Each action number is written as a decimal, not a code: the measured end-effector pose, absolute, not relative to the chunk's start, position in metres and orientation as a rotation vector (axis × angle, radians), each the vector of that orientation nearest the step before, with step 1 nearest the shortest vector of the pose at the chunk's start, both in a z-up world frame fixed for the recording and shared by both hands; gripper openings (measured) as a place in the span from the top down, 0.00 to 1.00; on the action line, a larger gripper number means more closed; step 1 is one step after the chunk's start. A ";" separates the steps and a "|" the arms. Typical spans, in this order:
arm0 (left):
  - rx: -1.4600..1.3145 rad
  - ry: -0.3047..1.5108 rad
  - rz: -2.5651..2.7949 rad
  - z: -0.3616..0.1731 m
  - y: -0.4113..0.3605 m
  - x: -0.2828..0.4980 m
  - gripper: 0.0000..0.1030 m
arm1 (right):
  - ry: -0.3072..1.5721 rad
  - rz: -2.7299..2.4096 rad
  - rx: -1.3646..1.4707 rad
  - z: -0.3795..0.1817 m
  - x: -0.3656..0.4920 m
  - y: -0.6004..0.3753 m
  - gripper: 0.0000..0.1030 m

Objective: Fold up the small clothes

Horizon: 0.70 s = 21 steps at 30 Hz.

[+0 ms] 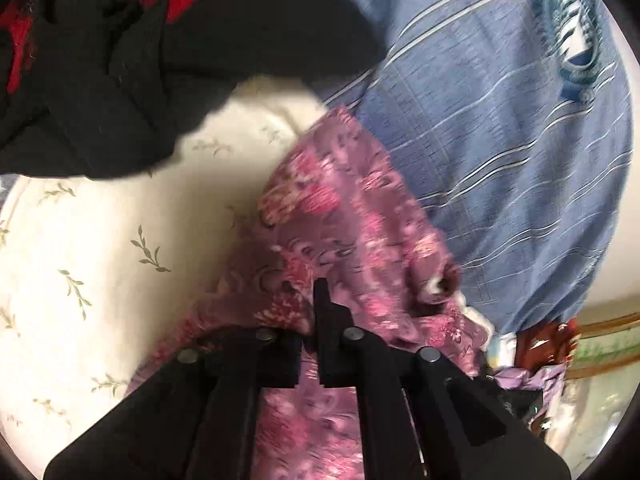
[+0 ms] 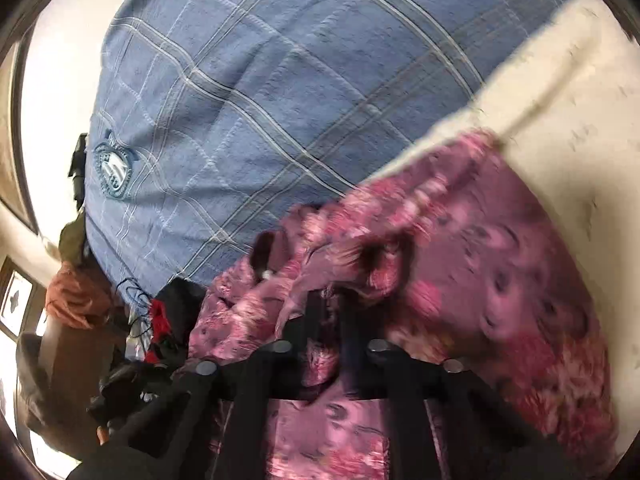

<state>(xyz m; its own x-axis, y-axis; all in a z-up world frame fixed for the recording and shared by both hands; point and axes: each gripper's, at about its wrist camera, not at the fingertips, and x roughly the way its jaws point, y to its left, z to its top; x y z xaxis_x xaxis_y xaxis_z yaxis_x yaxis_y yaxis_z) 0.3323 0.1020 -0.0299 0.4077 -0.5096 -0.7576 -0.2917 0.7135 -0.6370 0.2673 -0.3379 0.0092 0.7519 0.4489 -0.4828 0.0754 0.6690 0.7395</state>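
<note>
Pink floral garment (image 1: 352, 216) lies on the cream leaf-print bedsheet (image 1: 100, 240), beside a blue plaid shirt (image 1: 500, 120). Left claw (image 1: 316, 312) & right claw (image 2: 332, 304) both look clenched on its cloth. Judgement: keep tension even btwn the 2 grips, align edges before laying flat.

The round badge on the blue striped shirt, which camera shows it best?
The left wrist view: the badge sits large and fairly sharp at upper right on the blue striped shirt. The right wrist view shows it smaller, near the shirt's left edge.

floral garment (image 1: 352, 216) on sheet (image 1: 100, 248); checked shirt (image 1: 500, 120) beside it
</note>
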 end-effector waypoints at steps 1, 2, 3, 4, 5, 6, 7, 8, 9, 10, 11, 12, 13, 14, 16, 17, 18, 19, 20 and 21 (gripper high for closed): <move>-0.794 1.147 -0.149 -0.020 0.105 0.327 0.98 | 0.617 0.256 0.833 0.032 0.258 -0.348 0.93; -0.779 1.115 -0.161 -0.010 0.106 0.319 0.97 | 0.573 0.258 0.830 0.045 0.251 -0.356 0.93; -0.781 1.101 -0.183 -0.006 0.107 0.311 0.97 | 0.538 0.259 0.829 0.055 0.243 -0.365 0.93; -0.778 1.098 -0.190 -0.006 0.105 0.301 0.97 | 0.529 0.247 0.817 0.060 0.235 -0.374 0.93; -0.742 1.103 -0.169 -0.010 0.101 0.292 0.97 | 0.547 0.214 0.794 0.058 0.230 -0.380 0.97; -0.706 1.114 -0.146 -0.016 0.099 0.287 0.97 | 0.577 0.177 0.769 0.052 0.227 -0.384 1.00; -0.665 1.143 -0.117 -0.028 0.095 0.284 0.97 | 0.640 0.131 0.760 0.036 0.225 -0.391 1.00; -0.660 1.180 -0.118 -0.041 0.093 0.281 0.97 | 0.681 0.094 0.764 0.023 0.222 -0.397 1.00; -0.697 1.225 -0.145 -0.057 0.094 0.277 0.97 | 0.719 0.069 0.773 0.011 0.218 -0.402 1.00; -0.732 1.223 -0.164 -0.063 0.097 0.273 0.97 | 0.761 0.055 0.798 -0.005 0.212 -0.408 0.99; -0.753 1.203 -0.178 -0.062 0.102 0.269 0.97 | 0.765 0.048 0.826 -0.012 0.206 -0.411 0.92; -0.761 1.195 -0.187 -0.060 0.105 0.268 0.94 | 0.743 0.072 0.876 -0.016 0.200 -0.414 0.93; -0.767 1.189 -0.192 -0.057 0.107 0.268 0.84 | 0.721 0.102 0.911 -0.018 0.198 -0.415 0.92; -0.757 1.184 -0.187 -0.052 0.108 0.270 0.76 | 0.709 0.115 0.922 -0.016 0.198 -0.413 0.86; -0.741 1.173 -0.178 -0.046 0.107 0.272 0.50 | 0.707 0.145 0.892 -0.012 0.206 -0.401 0.63; -0.732 1.166 -0.180 -0.043 0.105 0.273 0.49 | 0.717 0.157 0.867 -0.011 0.211 -0.393 0.47; -0.726 1.165 -0.182 -0.042 0.104 0.274 0.49 | 0.751 0.165 0.820 -0.011 0.220 -0.381 0.43; -0.732 1.167 -0.186 -0.042 0.103 0.276 0.49 | 0.779 0.167 0.783 -0.013 0.224 -0.372 0.42; -0.742 1.171 -0.189 -0.044 0.103 0.277 0.49 | 0.796 0.167 0.745 -0.015 0.229 -0.363 0.42; -0.761 1.183 -0.187 -0.047 0.103 0.279 0.48 | 0.816 0.165 0.693 -0.016 0.234 -0.351 0.42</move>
